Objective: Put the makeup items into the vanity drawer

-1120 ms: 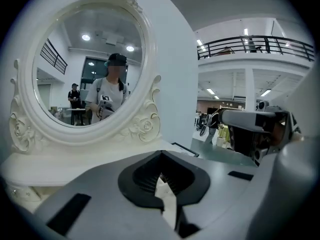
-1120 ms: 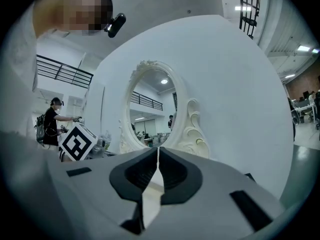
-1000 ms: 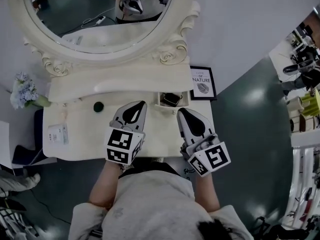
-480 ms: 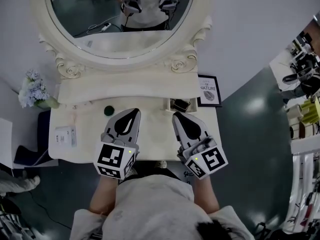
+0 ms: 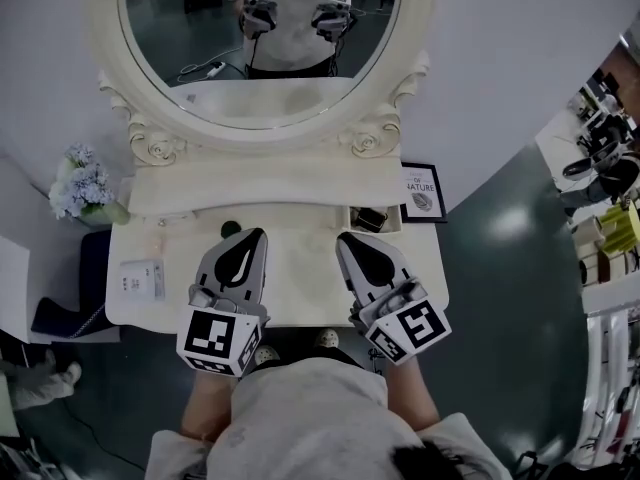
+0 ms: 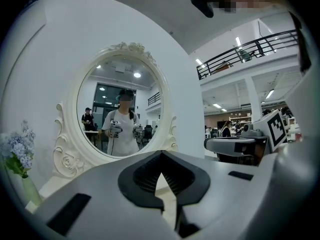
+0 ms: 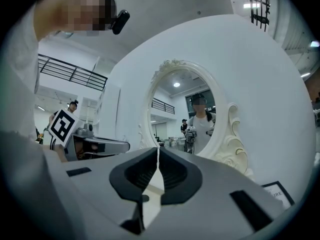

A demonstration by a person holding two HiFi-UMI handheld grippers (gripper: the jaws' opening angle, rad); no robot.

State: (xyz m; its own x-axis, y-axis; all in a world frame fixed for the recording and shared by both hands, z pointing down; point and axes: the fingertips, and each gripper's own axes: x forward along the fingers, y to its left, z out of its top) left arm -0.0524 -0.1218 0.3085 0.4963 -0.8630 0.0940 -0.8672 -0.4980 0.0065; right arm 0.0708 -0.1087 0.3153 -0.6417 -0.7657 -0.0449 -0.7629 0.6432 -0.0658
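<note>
Left gripper [image 5: 258, 234]: held level in front of the mirror [image 5: 260, 38], toward its left side. The jaws are pressed together and nothing is between them. It is judged that it is kept empty because no item is chosen yet.
Right gripper [image 5: 343, 238]: held beside it, before the right side of the mirror. The jaws are closed as well and nothing is carried.
Drawer: no open drawer is seen under the vanity top [image 5: 300, 278]. Two small round things [image 5: 265, 353] are seen below the front edge; it cannot be told whether they are knobs. It is judged that the drawer must be opened first.
White flat pack [image 5: 141, 278]: laid flat near the front left corner, far left of the mirror.
Dark round jar [image 5: 230, 229]: stood below the left part of the mirror, just beside the left gripper's tip and half hidden by it.
Small open box [image 5: 385, 225]: placed below the right foot of the mirror; a dark item [image 5: 371, 218] is kept inside.
Framed print [image 5: 424, 190]: leaned at the wall, right of the mirror, probably as decoration only.
Flowers [image 5: 85, 185]: stood left of the mirror's foot.
</note>
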